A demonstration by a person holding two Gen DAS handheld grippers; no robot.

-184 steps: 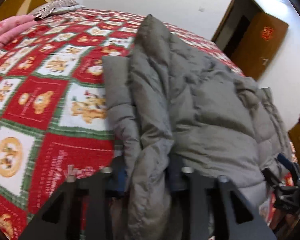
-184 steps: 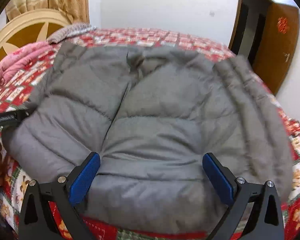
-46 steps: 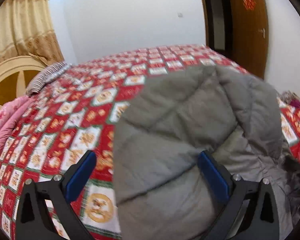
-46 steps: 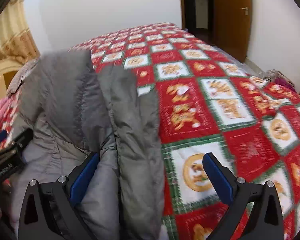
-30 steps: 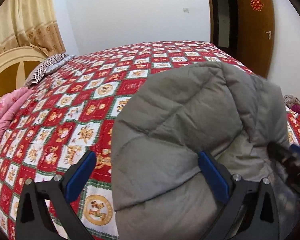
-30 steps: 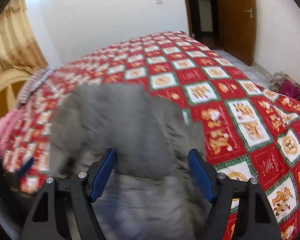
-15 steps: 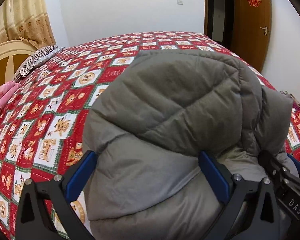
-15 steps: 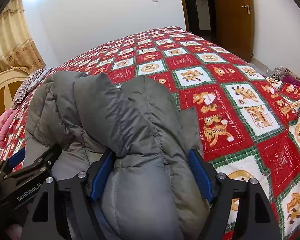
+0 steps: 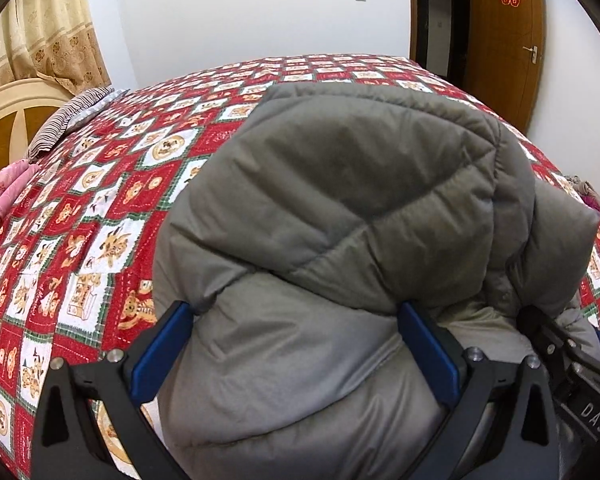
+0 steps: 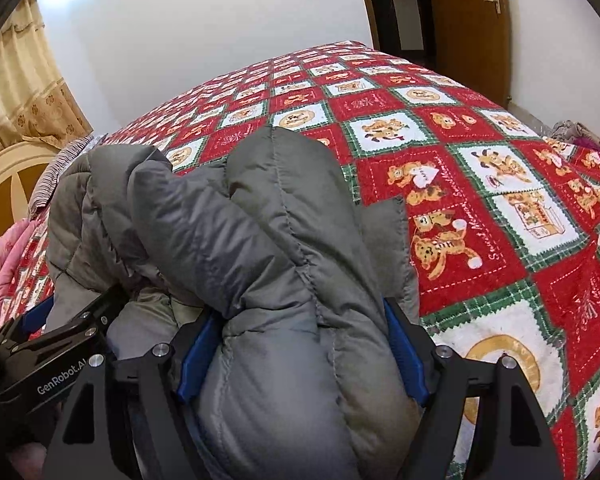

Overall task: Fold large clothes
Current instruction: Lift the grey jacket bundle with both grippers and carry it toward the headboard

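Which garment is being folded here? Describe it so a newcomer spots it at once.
Find the bed's red, white and green bear-print quilt. On its near side lies the grey padded jacket, bulky and stitched in puffy panels. It is the only plain grey item; the pink bedding sits by the headboard.

"GenRobot.AI" on left tool (image 10: 40, 332); "DAS" on right tool (image 9: 560, 344)

Home bedroom: bed under red patchwork quilt (image 9: 112, 184), cream headboard (image 9: 8, 116), beige curtain (image 9: 40, 36), wooden door (image 9: 504, 40).
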